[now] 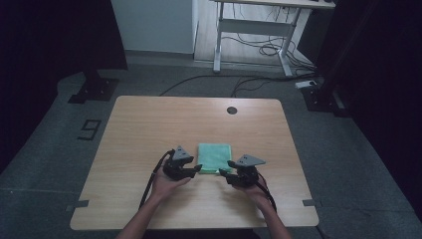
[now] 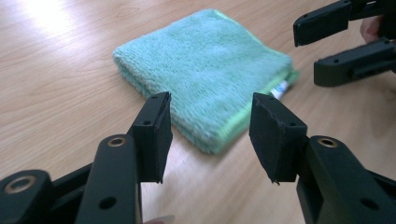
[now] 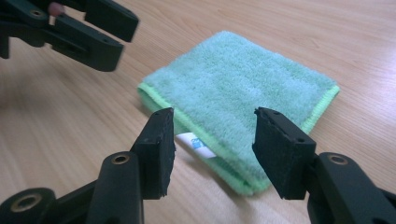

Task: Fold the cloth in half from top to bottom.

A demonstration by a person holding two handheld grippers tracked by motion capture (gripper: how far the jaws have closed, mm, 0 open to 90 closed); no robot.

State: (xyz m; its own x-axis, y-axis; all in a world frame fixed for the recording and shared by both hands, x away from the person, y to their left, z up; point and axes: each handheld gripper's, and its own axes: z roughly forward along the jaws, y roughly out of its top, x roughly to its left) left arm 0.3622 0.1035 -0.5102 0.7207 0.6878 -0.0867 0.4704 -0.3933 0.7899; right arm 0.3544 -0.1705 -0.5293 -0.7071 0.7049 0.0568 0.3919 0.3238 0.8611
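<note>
- A folded green cloth (image 1: 215,158) lies flat on the wooden table (image 1: 149,129), between the two grippers.
- The left gripper (image 1: 196,169) hovers just beside the cloth's left edge, jaws parted, holding nothing.
- The right gripper (image 1: 225,168) sits at the cloth's near right corner, jaws likewise apart and empty.
- A white label (image 3: 196,143) pokes from the cloth's folded edge.

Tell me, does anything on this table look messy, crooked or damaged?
Nothing much stands out. The green cloth lies neatly folded on the wooden table, with just a small white label peeking from its near edge. Both the left gripper and right gripper sit open beside it.
</note>
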